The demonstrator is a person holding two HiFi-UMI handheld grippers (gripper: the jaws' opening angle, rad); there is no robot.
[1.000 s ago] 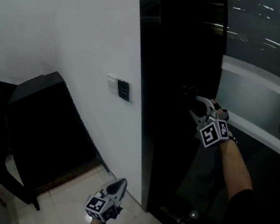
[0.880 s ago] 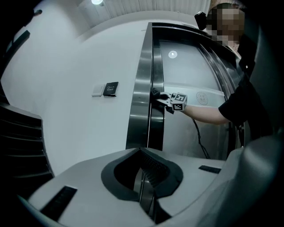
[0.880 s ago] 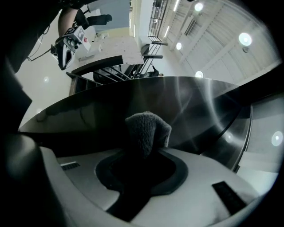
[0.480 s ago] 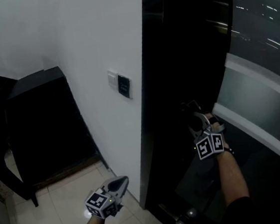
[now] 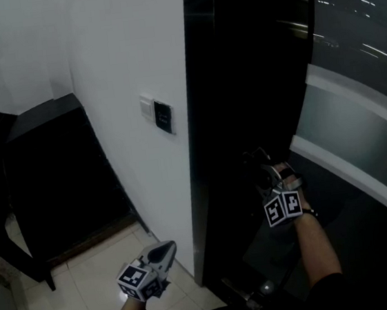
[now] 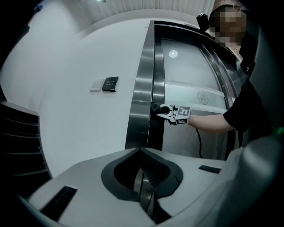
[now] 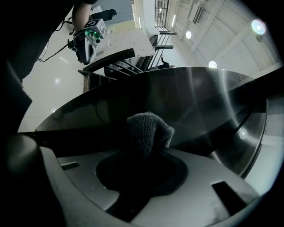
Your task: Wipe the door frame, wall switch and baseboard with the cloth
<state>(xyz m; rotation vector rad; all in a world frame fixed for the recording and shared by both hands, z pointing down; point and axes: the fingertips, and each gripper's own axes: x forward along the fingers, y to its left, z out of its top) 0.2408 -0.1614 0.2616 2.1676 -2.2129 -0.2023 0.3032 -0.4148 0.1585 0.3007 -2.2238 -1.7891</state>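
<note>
- The right gripper (image 5: pixel 269 179) is up against the dark door frame (image 5: pixel 213 134), on the right side of the scene.
- Its jaws are closed on a grey cloth (image 7: pixel 148 131). The cloth sticks up from between the jaws in a soft lump.
- The cloth touches the shiny metal of the door frame. In the left gripper view you can see it pressed on the frame's edge, about halfway up.
- The person's right arm reaches in from the near right, and the marker cube (image 5: pixel 283 208) sits just behind the jaws.
- The left gripper (image 5: pixel 162 255) is held low, near the person, over the pale tiled floor (image 5: pixel 100 279). It is well apart from the door frame and touches nothing.
- Its jaws are pressed together with nothing between them.
- The wall switch (image 5: pixel 163 117) is a small black plate on the white wall (image 5: pixel 121 69), left of the door frame. A small white plate (image 5: pixel 146 107) sits just beside it, on its left.
- Both plates are well apart from the cloth.
- A dark cabinet (image 5: pixel 53 174) stands against the wall at the far left.
- Right of the door frame is a glass door (image 5: pixel 356 56) with a pale band (image 5: pixel 359 146) running across it.
</note>
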